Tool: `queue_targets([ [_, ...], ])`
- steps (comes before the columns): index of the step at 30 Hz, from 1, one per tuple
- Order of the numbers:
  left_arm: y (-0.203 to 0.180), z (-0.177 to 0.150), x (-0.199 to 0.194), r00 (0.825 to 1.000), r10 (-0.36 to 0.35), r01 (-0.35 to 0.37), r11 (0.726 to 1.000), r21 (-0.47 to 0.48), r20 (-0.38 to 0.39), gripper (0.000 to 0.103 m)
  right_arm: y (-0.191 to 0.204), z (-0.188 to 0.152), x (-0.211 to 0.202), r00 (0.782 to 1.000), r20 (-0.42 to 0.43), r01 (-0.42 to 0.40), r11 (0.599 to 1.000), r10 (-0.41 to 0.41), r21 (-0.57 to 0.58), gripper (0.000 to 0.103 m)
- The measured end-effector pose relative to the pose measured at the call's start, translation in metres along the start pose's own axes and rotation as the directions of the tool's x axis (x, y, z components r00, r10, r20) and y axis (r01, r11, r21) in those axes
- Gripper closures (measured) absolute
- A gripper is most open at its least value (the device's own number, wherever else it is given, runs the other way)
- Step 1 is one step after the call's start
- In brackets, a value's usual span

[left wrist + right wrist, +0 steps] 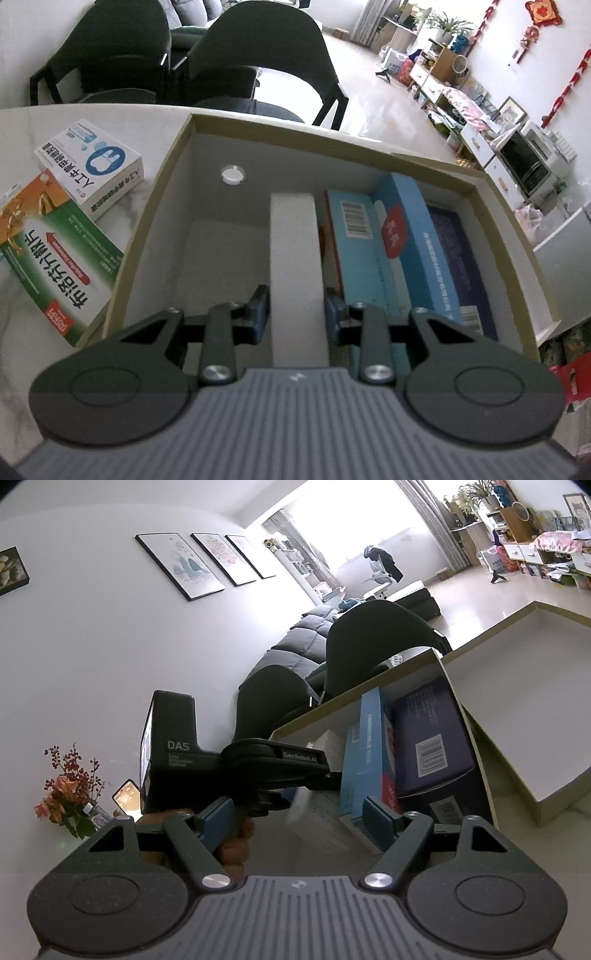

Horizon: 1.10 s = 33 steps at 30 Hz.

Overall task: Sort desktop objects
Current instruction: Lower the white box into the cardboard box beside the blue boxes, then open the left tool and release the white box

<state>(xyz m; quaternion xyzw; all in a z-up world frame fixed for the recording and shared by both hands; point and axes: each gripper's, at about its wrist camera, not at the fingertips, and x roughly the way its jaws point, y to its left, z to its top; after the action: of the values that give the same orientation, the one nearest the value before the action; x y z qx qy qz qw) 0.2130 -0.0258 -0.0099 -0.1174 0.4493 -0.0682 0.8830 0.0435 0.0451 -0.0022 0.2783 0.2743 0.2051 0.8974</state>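
Observation:
An open cardboard storage box [207, 199] sits on the marble table. In it a light blue box [369, 251] and a dark purple box [458, 251] stand on edge at the right. My left gripper [297, 314] is shut on a white box [293, 251], held on edge inside the storage box just left of the blue one. In the right wrist view my right gripper [299, 819] stands open beside the storage box, gripping nothing. Beyond its fingers I see the left gripper's body [207, 760], a hand [229, 845], the blue box [365, 746] and the purple box [428, 738].
Two medicine boxes lie on the table left of the storage box: a green and orange one [55, 251] and a white and blue one [92, 166]. Dark chairs [258, 62] stand behind the table. A shallow empty lid [546, 686] lies to the right. Flowers [66, 794] stand far left.

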Motion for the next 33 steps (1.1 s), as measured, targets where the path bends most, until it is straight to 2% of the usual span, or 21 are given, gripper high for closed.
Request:
queue_targets([
  [16, 0.008, -0.002, -0.011, 0.999, -0.015, 0.015, 1.0, -0.017, 0.028, 0.06, 0.004, -0.001, 0.003, 1.0, -0.007, 0.0, 1.0, 0.0, -0.01, 0.024],
  [20, 0.009, -0.004, -0.018, 0.997, -0.06, 0.061, 0.998, -0.019, 0.039, 0.05, 0.006, -0.001, 0.003, 1.0, -0.006, 0.002, 1.0, -0.002, -0.014, 0.024],
  [33, 0.015, -0.006, -0.049, 0.985, -0.121, 0.124, 0.992, -0.013, 0.124, 0.042, 0.015, -0.002, -0.001, 1.0, 0.001, 0.004, 0.999, -0.004, -0.042, 0.024],
])
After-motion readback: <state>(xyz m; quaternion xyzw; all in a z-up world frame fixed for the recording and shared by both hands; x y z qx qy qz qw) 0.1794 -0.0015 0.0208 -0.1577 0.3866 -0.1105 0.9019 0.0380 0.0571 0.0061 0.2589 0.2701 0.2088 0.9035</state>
